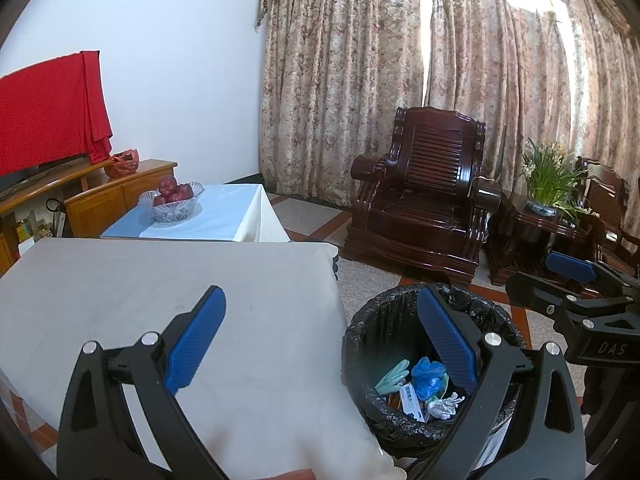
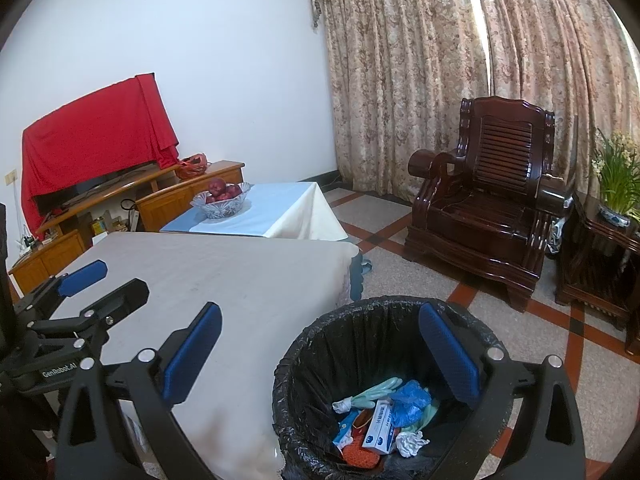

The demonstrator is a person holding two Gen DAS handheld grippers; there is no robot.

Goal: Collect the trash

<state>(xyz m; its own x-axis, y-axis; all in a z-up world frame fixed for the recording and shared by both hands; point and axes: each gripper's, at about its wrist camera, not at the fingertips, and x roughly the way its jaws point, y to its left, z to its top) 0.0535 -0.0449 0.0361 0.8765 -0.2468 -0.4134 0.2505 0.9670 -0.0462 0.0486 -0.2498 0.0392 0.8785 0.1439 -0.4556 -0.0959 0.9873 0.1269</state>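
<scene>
Trash sits in one bin (image 2: 384, 384) lined with a black bag, at the lower centre of the right wrist view and lower right of the left wrist view, standing on the floor just beside the tabletop (image 2: 224, 280). Inside lie one white and blue box (image 2: 382, 430), one crumpled blue bag (image 2: 410, 400), one white paper wad (image 2: 408, 442), pale green gloves (image 2: 380, 386) and an orange-red item (image 2: 360, 456). Two grippers show: the left gripper (image 1: 320, 348) and the right gripper (image 2: 320, 354), each spread wide with nothing between its blue pads. The tabletop wears a pale grey cloth. Beyond it, at centre left, a second table with a light blue cloth (image 2: 276, 208) carries one glass bowl (image 2: 220, 204) of red apples. One dark wooden armchair (image 2: 488, 200) stands at right before floral curtains (image 2: 460, 60); one potted plant (image 2: 616, 184) at the right edge. A red cloth (image 2: 92, 132) drapes a screen at left above a wooden cabinet (image 2: 176, 196). The floor is speckled stone with red bands.
</scene>
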